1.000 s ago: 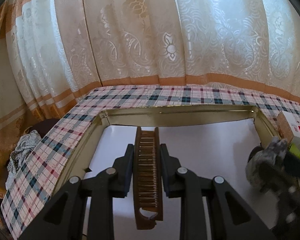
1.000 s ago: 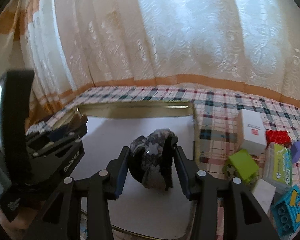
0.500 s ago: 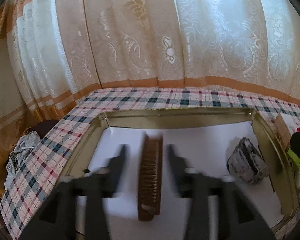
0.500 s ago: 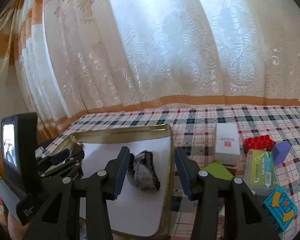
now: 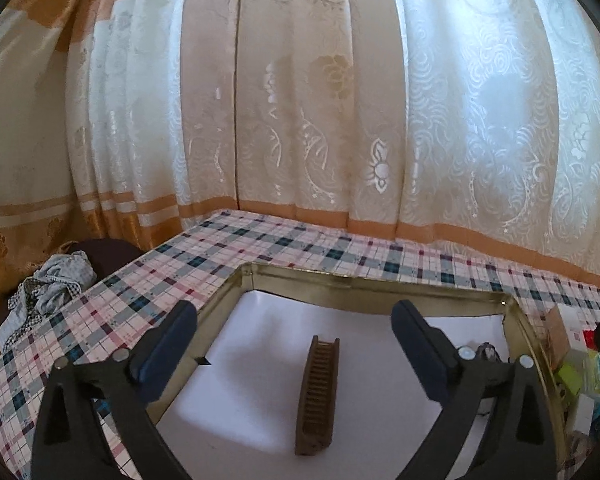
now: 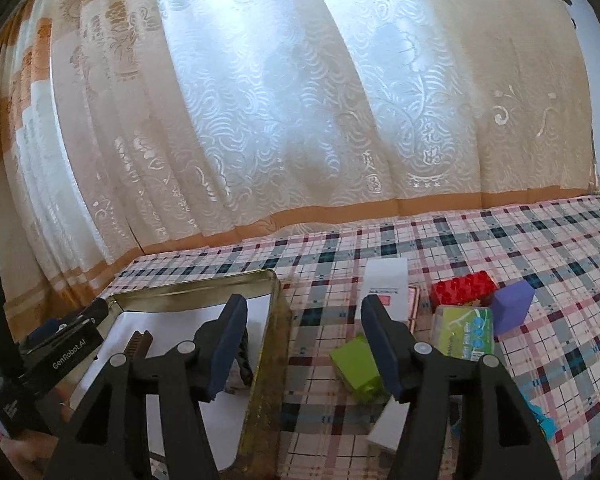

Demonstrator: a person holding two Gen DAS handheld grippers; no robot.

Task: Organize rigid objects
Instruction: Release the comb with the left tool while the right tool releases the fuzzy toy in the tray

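A brown wooden comb (image 5: 317, 396) lies in the gold tin tray (image 5: 340, 280) lined with white paper. My left gripper (image 5: 296, 344) is open and empty, raised above the comb. The grey patterned bundle (image 5: 487, 350) lies at the tray's right side, mostly hidden by my finger. In the right wrist view my right gripper (image 6: 304, 342) is open and empty, above the tablecloth just right of the tray (image 6: 272, 320). The bundle (image 6: 244, 354) shows behind its left finger. A green block (image 6: 356, 364) lies below the gripper.
Right of the tray lie a white box (image 6: 384, 288), a red brick (image 6: 462, 290), a purple block (image 6: 514, 306), a green labelled packet (image 6: 466, 332) and another white box (image 6: 390, 426). Curtains hang behind the plaid-covered table. The left gripper's body (image 6: 56, 356) shows at left.
Both grippers have opened, let go of the comb and the grey bundle in the tray, and lifted away. The right gripper has swung right, over the loose blocks.
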